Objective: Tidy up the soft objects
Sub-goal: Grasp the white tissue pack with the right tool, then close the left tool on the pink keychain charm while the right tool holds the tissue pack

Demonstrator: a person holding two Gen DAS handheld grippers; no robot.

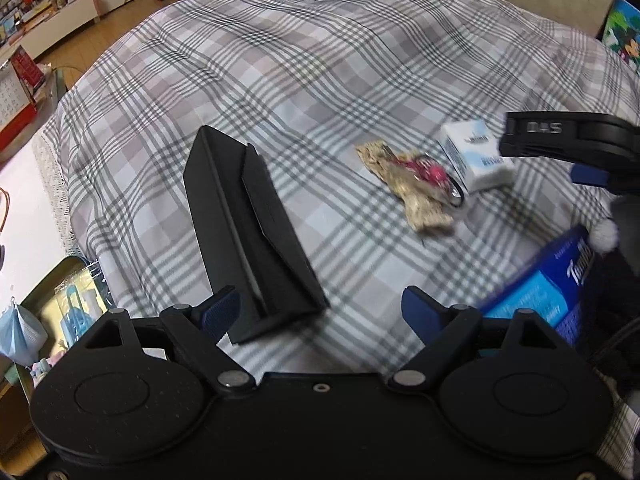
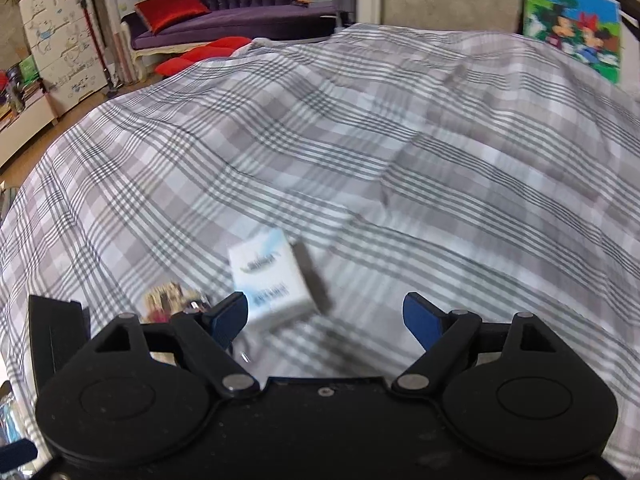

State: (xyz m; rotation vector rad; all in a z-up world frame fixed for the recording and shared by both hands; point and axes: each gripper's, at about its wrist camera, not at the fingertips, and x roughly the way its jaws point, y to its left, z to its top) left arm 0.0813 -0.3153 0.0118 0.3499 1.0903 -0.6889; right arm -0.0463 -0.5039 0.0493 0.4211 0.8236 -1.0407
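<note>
Plaid bedspread: black case, tan keychain, white box. Left tool spread, empty. Right tool spread, empty, above box.

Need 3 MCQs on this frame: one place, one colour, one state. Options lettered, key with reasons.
1. Where does the small white and light-blue box lie relative to the tan and pink fabric keychain, in the left wrist view?
A. to its right, beside it
B. far to its left
C. on top of the black case

2. What pattern has the bed cover?
A. plain red
B. grey and white plaid
C. green dots

3. How does the left tool stand?
A. shut on the box
B. shut on the keychain
C. open, holding nothing

Key: 1 A, the box sits at the keychain's right end. 2 B, crossing grey stripes cover the cloth. 3 C, its blue pads stand apart with only cloth and the corner of the flat black rectangular case between them.
</note>
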